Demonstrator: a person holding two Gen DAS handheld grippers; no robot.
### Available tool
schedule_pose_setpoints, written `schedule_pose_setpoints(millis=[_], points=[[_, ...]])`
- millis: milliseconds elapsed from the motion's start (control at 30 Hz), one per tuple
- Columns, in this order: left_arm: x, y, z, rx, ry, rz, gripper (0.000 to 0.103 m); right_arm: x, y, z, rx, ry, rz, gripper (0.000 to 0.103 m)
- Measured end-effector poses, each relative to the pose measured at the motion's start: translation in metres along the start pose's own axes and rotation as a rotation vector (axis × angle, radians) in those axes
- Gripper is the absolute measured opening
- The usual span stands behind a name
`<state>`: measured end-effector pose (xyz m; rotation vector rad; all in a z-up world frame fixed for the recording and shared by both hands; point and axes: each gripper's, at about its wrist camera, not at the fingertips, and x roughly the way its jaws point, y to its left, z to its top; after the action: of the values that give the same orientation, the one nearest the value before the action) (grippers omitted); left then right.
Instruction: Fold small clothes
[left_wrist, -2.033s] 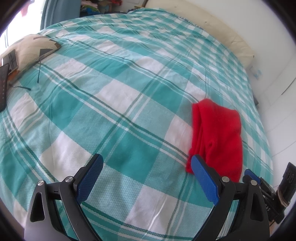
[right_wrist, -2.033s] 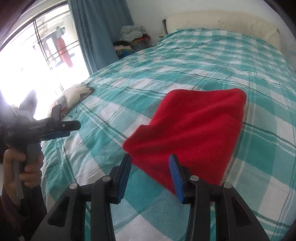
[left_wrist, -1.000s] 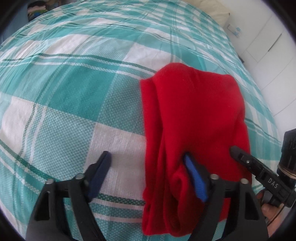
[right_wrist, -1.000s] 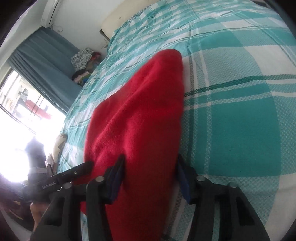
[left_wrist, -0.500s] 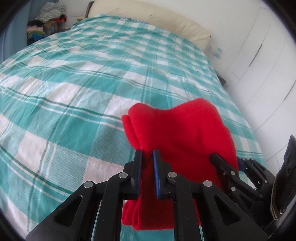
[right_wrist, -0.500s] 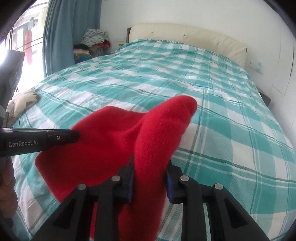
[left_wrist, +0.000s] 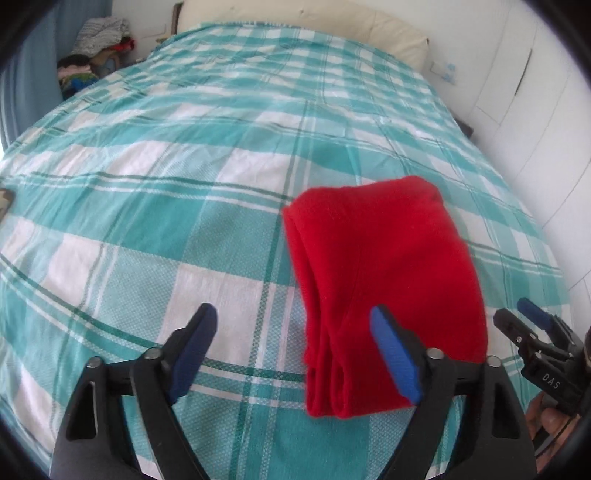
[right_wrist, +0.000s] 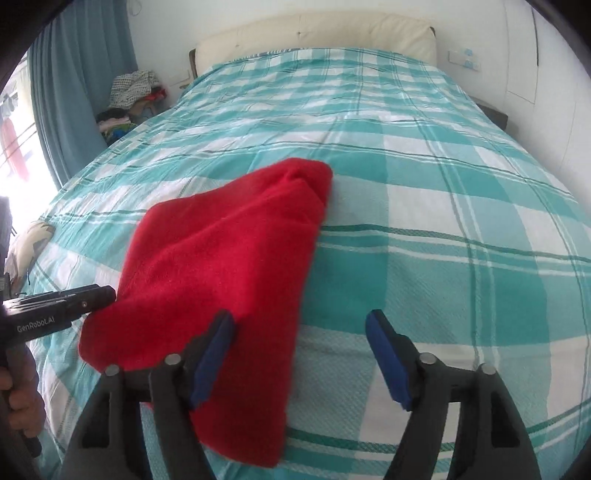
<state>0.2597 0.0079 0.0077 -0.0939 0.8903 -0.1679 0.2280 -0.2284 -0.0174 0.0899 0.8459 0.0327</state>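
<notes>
A folded red fleece garment (left_wrist: 380, 273) lies flat on the teal and white checked bedspread (left_wrist: 184, 206). My left gripper (left_wrist: 299, 350) hovers over the garment's near left edge with its jaws opening; its right pad stands in front of the cloth, and nothing is pinched. In the right wrist view the same red garment (right_wrist: 229, 258) lies left of centre. My right gripper (right_wrist: 301, 354) is above its near right corner, jaws opening, the cloth's edge below the gap and not gripped. Each gripper shows in the other's view, the right gripper (left_wrist: 532, 325) and the left gripper (right_wrist: 55, 302).
A cream headboard (right_wrist: 314, 33) and white wall close the far end of the bed. A pile of clothes (right_wrist: 129, 99) sits by the blue curtain (right_wrist: 74, 74) at the left. A patterned pillow (right_wrist: 29, 240) lies at the bed's left edge. White cabinet doors (left_wrist: 535, 92) stand on the right.
Both grippers were shut on the lifted red garment half a second ago. Now both have let go and pulled back, and the garment lies flat, folded over.
</notes>
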Motion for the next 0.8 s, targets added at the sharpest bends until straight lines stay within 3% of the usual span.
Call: schedule_pose_setpoints(millis=[100,200,367,467,533,800], points=[[-0.038,-0.016,-0.008,0.085,-0.111,0.048,0.101,-0.033,-0.014,-0.008,-0.003,-0.025,-0.009,0.084],[-0.06,-0.03,-0.026,0.12,-0.167,0.099,0.102,-0.065,-0.015,-0.019,-0.02,-0.052,-0.025,0.093],[-0.068,-0.047,-0.055,0.177,-0.163,0.144,0.102,-0.095,-0.003,-0.053,-0.045,-0.108,0.002,0.096],[-0.074,-0.054,-0.064,0.224,-0.185,0.206,0.102,-0.09,0.009,-0.058,-0.072,-0.045,0.05,0.096],[-0.08,-0.056,-0.066,0.23,-0.213,0.226,0.103,-0.093,0.013,-0.059,-0.088,-0.07,0.043,0.096],[-0.082,-0.049,-0.064,0.201,-0.228,0.217,0.103,-0.093,0.021,-0.058,-0.124,-0.077,0.021,0.096]])
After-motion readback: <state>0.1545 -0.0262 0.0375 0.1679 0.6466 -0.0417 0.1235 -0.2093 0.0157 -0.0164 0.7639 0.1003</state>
